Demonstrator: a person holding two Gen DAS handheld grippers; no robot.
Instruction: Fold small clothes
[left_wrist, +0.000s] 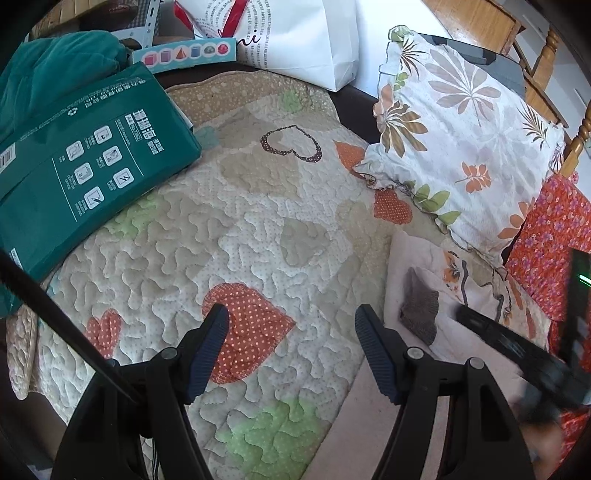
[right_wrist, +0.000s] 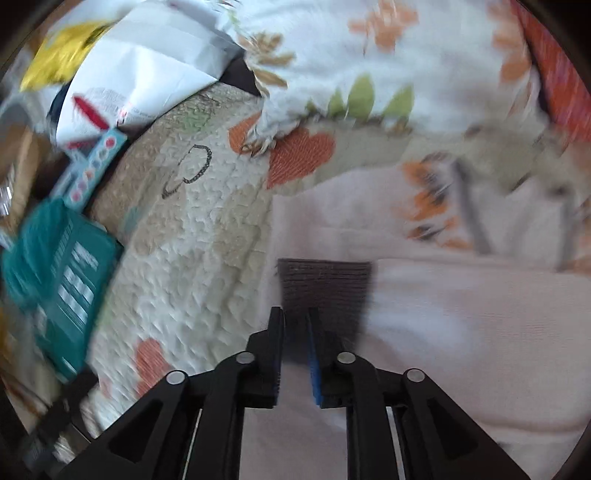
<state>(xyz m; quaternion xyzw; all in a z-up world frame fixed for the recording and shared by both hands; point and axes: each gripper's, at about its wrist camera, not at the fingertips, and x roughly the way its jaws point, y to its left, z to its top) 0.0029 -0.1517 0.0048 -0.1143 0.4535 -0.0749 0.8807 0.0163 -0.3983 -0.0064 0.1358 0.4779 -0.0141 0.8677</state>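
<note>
The right claw (right_wrist: 295, 314), jaws parted a crack with nothing between them, points at the grey cuff (right_wrist: 325, 288) of the pale garment (right_wrist: 461, 314) just ahead. We judge it nearer than the left claw (left_wrist: 291, 317), which hangs wide open and empty, garment (left_wrist: 458, 328) to its right.

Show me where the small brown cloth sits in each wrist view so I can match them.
Left wrist: brown cloth low right, on the pale pink garment, right of the fingers.
Right wrist: brown cloth centre, just ahead of the fingertips.
Shared landmark: green package, at left.
</note>
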